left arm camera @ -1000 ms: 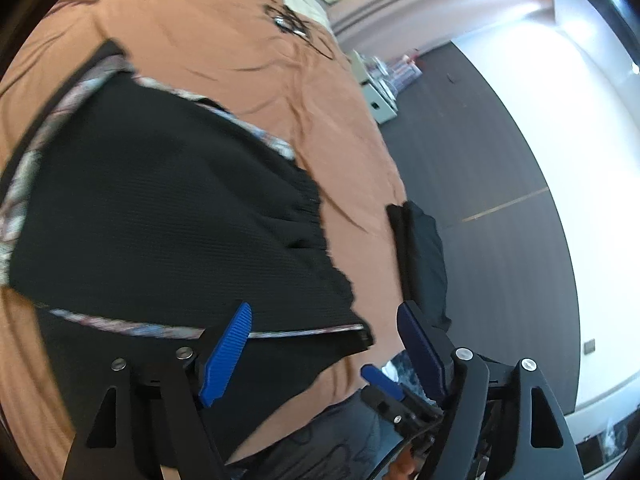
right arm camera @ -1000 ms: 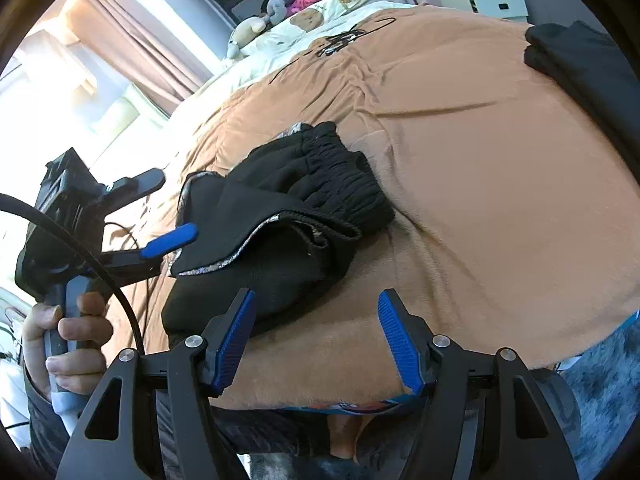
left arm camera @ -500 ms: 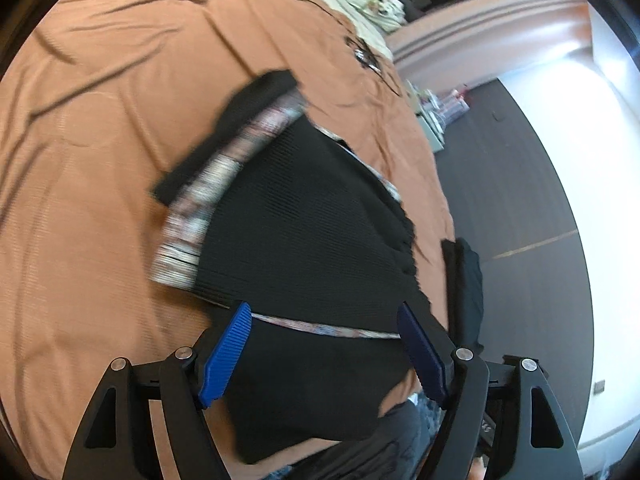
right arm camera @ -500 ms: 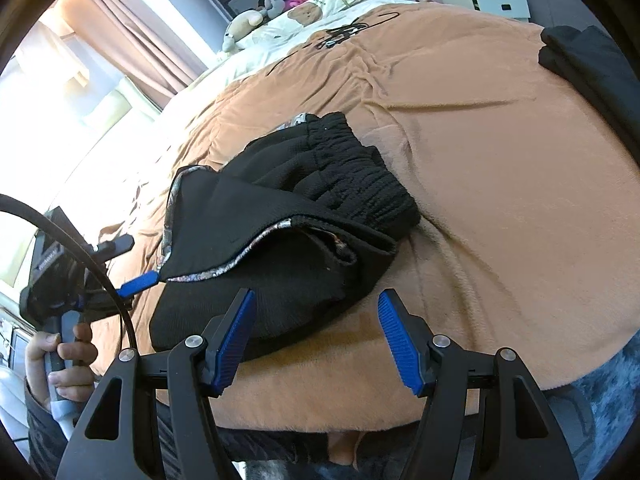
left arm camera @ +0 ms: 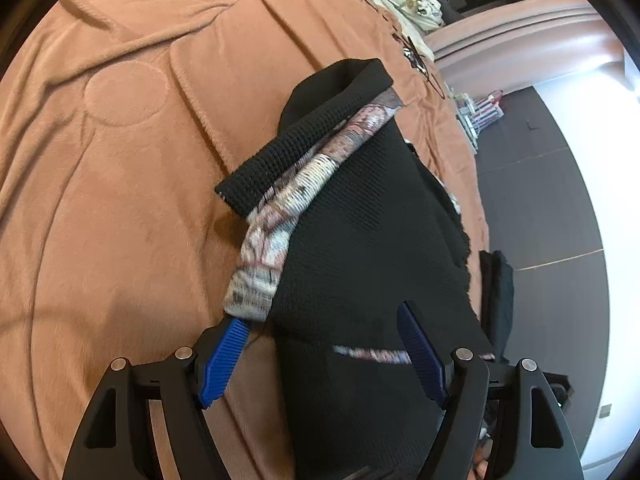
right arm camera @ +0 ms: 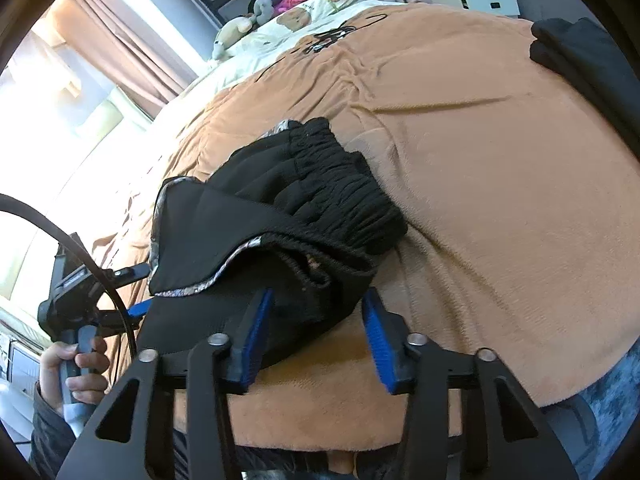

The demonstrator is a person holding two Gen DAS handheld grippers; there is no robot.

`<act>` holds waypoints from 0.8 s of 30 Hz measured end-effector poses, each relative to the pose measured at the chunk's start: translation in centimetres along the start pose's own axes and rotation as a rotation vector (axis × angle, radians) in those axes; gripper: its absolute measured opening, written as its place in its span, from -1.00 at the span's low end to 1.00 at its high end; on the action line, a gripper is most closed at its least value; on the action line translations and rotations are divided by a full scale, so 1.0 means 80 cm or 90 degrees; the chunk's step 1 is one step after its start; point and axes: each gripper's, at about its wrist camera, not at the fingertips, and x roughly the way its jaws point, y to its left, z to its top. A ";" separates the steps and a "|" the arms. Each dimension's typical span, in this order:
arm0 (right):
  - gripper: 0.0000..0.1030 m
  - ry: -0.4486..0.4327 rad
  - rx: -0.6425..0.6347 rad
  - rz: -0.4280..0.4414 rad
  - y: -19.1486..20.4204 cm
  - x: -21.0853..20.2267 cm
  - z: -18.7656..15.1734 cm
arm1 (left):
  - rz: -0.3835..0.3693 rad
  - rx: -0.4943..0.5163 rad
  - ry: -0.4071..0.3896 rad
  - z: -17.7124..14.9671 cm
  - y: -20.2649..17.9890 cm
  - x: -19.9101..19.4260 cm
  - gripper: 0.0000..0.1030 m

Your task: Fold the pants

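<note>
The black pants (left arm camera: 360, 240) with a patterned grey-pink trim lie folded in a bundle on the brown blanket (left arm camera: 120, 160); in the right wrist view the bundle (right arm camera: 280, 240) shows its gathered waistband on top. My left gripper (left arm camera: 324, 354) is open, its fingers straddling the near edge of the pants by the trim. It also shows in the right wrist view (right arm camera: 136, 292) at the bundle's left side. My right gripper (right arm camera: 316, 332) is open and empty, its fingers around the bundle's near corner.
Another dark folded garment (right arm camera: 592, 64) lies on the bed's right edge. Pillows and soft toys (right arm camera: 288, 20) sit at the head of the bed. A black cable (right arm camera: 332, 34) lies on the blanket. Dark floor (left arm camera: 540, 200) and a white nightstand (right arm camera: 476, 0) are beyond.
The left gripper swung left along the pants to the trimmed edge. The right gripper moved forward, so its fingers now reach around the bundle's near corner. The pants bundle kept its shape.
</note>
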 end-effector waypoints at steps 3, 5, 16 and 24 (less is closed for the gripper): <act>-0.37 -0.012 -0.003 0.008 -0.001 -0.008 0.000 | 0.005 -0.002 -0.019 0.005 0.000 -0.002 0.25; -0.51 -0.016 -0.011 0.012 -0.003 -0.011 0.000 | 0.015 0.000 -0.035 0.009 -0.003 -0.007 -0.06; -0.88 -0.024 0.025 0.059 -0.025 -0.014 0.002 | 0.009 0.061 -0.095 0.048 -0.064 -0.040 -0.79; -0.89 -0.020 0.045 0.075 -0.035 -0.013 0.001 | 0.002 0.116 -0.109 0.091 -0.130 -0.035 -0.81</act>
